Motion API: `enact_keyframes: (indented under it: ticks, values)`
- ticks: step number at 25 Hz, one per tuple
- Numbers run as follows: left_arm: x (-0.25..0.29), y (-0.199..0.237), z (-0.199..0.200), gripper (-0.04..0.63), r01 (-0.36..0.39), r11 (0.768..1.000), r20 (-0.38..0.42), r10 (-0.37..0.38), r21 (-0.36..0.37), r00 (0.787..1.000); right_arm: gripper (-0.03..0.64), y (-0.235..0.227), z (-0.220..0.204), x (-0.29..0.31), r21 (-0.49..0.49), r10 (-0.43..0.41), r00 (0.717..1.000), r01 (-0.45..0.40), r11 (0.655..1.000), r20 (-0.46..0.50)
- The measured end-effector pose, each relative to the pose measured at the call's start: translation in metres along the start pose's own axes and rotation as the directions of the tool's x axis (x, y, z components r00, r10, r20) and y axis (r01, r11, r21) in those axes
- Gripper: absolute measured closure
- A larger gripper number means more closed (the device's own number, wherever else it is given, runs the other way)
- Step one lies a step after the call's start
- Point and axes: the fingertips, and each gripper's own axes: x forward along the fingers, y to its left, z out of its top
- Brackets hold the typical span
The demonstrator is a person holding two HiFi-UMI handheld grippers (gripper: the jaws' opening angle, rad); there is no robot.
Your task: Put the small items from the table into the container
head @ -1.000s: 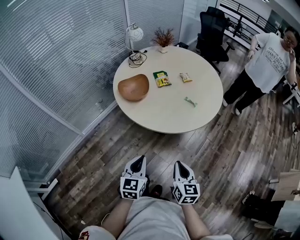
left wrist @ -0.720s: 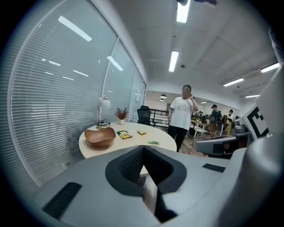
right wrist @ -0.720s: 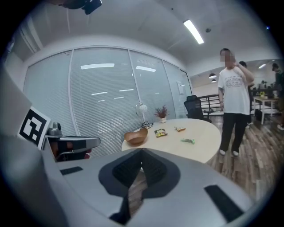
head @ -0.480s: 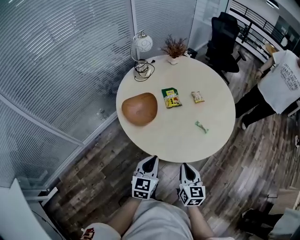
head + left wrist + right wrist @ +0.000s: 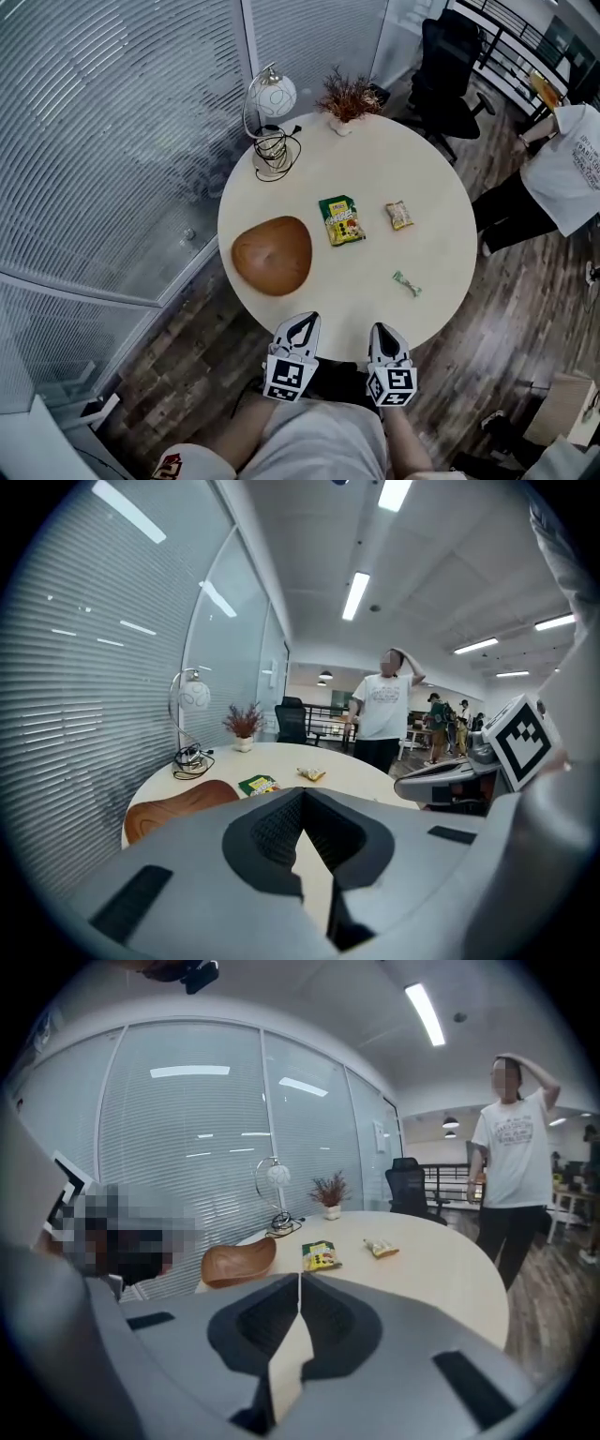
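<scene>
Head view: wooden bowl [image 5: 272, 255], green snack packet [image 5: 341, 220], tan packet [image 5: 400, 215] and green sweet [image 5: 407, 283] lie apart on the round table [image 5: 394, 150]; left gripper [image 5: 305, 320] and right gripper [image 5: 382, 328] hover at its near edge. Left gripper view: jaws together, empty. Right gripper view: jaws together, empty.

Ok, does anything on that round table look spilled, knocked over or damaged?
Nothing stands out. The brown wooden bowl sits upright and looks empty on the round beige table; the green snack packet, the small tan packet and the little green wrapper lie flat and intact, with nothing spilled.
</scene>
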Motion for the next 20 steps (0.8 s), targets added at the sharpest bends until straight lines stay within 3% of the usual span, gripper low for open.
enact_keyframes:
  ticks: [7,11,15,20]
  values:
    - [0.042,0.014,-0.002,0.598,0.003,1.000,-0.038,-0.003,-0.017,0.999,0.596,-0.065,-0.025,0.044,-0.031,-0.028,0.995,0.025,0.999,-0.091]
    - [0.057,0.022,0.002,0.598,-0.032,0.998,-0.057,0.029,-0.056,0.998,0.454,-0.110,-0.039,0.072,-0.074,-0.058,0.986,0.047,0.996,-0.156]
    - [0.072,0.022,0.013,0.598,-0.054,0.994,-0.063,0.049,-0.091,0.997,0.395,-0.157,-0.051,0.094,-0.212,-0.094,0.962,0.038,0.976,-0.256]
    - [0.077,0.021,0.017,0.598,-0.086,0.993,-0.086,0.078,-0.086,0.993,0.390,-0.196,-0.088,0.119,-0.297,-0.109,0.911,-0.015,0.955,-0.397]
